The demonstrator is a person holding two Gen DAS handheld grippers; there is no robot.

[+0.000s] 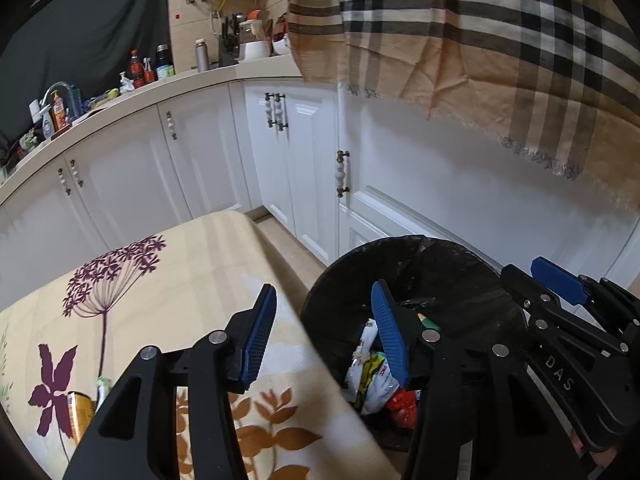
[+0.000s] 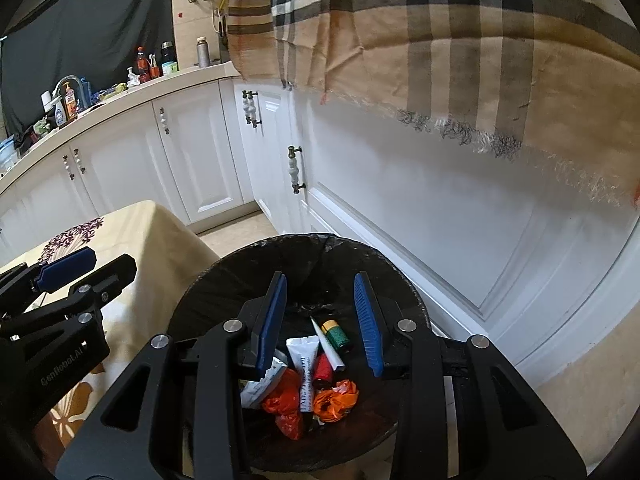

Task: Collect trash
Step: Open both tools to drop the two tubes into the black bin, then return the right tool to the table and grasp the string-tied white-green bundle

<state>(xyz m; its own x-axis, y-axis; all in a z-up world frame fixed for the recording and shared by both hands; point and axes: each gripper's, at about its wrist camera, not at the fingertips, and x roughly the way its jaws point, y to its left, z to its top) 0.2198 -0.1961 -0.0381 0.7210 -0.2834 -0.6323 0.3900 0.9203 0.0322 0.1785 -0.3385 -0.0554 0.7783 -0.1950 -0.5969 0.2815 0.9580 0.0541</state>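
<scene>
Two handheld grippers of matte black plastic. The left gripper [image 1: 324,332] has two ribbed blue finger pads [image 1: 256,340] on angular black linkage arms with triangular cut-outs, joined by round silver pivot screws. The right gripper [image 2: 320,320] is built the same; seen from the left camera, its side carries pale lettering reading "DAS".

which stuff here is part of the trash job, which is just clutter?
Job:
- black-lined bin
- white tube, orange bag, green roll in it
- item on the floral tablecloth, possibly trash
- both grippers, left, right, jaws open, empty

Clutter:
- counter bottles
- plaid cloth
- white cabinets
</scene>
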